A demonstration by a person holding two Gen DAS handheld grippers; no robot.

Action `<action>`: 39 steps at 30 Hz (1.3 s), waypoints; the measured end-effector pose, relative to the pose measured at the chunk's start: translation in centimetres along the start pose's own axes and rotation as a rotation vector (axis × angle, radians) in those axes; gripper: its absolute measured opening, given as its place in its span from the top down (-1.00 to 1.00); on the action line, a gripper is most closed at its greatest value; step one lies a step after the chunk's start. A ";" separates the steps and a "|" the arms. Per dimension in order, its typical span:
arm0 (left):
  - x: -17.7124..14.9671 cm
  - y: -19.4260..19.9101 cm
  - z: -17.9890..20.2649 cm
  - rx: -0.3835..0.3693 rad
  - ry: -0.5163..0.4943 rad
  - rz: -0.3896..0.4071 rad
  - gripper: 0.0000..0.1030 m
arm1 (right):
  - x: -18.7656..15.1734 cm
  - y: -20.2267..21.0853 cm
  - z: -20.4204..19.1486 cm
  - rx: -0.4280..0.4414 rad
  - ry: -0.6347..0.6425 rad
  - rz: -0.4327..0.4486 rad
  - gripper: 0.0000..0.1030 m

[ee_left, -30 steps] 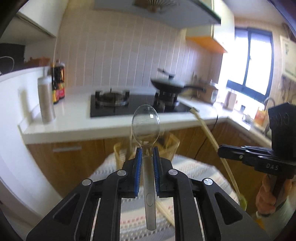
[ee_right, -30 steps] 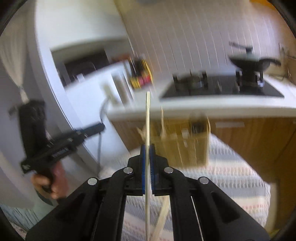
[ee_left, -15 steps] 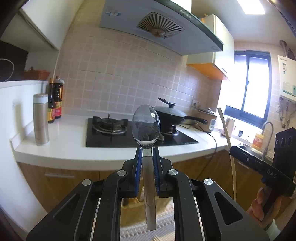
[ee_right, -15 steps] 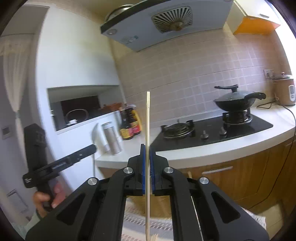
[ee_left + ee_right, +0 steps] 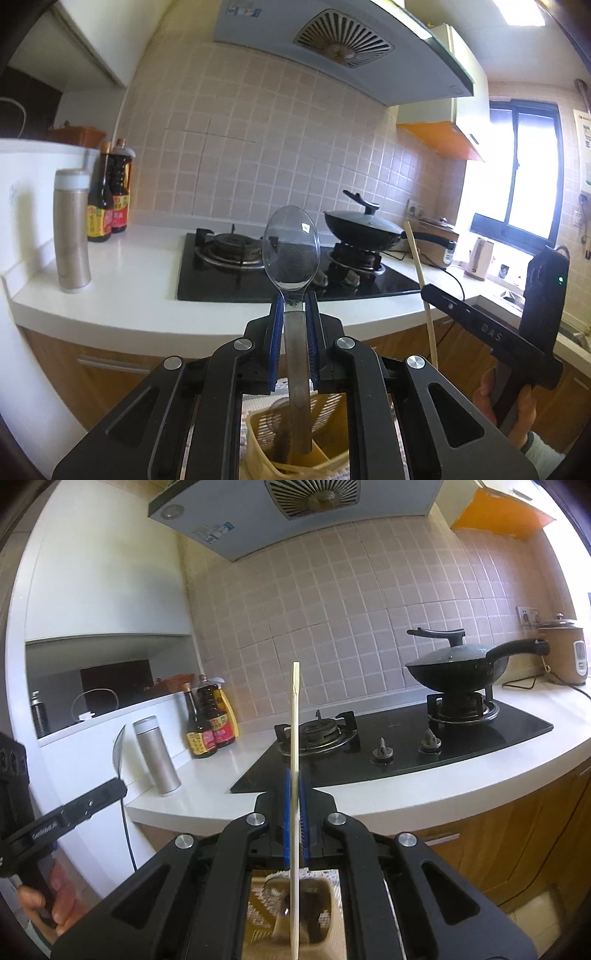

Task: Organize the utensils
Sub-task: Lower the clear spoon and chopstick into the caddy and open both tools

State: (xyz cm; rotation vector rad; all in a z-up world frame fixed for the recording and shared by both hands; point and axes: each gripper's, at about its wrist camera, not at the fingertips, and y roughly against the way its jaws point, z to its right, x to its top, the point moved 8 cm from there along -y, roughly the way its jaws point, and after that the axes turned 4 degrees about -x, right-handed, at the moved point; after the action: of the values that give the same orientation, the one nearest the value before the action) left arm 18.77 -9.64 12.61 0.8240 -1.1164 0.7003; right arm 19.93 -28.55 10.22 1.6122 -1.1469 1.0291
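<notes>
Holding both utensils upright over the basket, neither dropped in yet. Left tool (image 5: 293, 321) clamped on a clear plastic spoon (image 5: 291, 251), bowl up at frame centre, handle tip hanging just above the yellow slotted basket (image 5: 258, 439) at the bottom edge. Right tool (image 5: 294, 812) pinched tight on a single wooden chopstick (image 5: 294, 720), vertical, lower end over the same basket (image 5: 328, 893) at bottom centre. Basket seems to hold some dark item already; can't tell what. My read: mid-task, pick-up done, insertion and release left for both. Worktop (image 5: 122, 295) behind carries stove, flask, bottles only.
</notes>
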 end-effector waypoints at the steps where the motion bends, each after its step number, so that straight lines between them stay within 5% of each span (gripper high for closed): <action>1: -0.2 -0.3 -0.3 -0.002 0.007 0.002 0.80 | 0.0 -0.5 0.1 0.000 0.000 0.000 0.94; 11: -2.4 -2.1 -2.0 0.010 0.028 0.006 0.80 | -2.2 -3.3 -0.2 -0.038 0.052 0.027 0.94; 26: -4.9 -2.7 -2.6 -0.001 0.032 -0.010 0.80 | -3.0 -2.3 0.3 -0.030 0.042 0.109 0.94; 39: -5.6 -2.5 -2.1 -0.020 0.013 -0.025 0.74 | -4.4 0.0 0.2 -0.040 0.064 0.076 0.92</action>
State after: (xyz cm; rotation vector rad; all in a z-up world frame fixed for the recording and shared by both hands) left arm 20.17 -9.59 6.25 0.8143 -1.0979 0.6722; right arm 18.94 -27.73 6.01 1.5044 -1.1859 1.0918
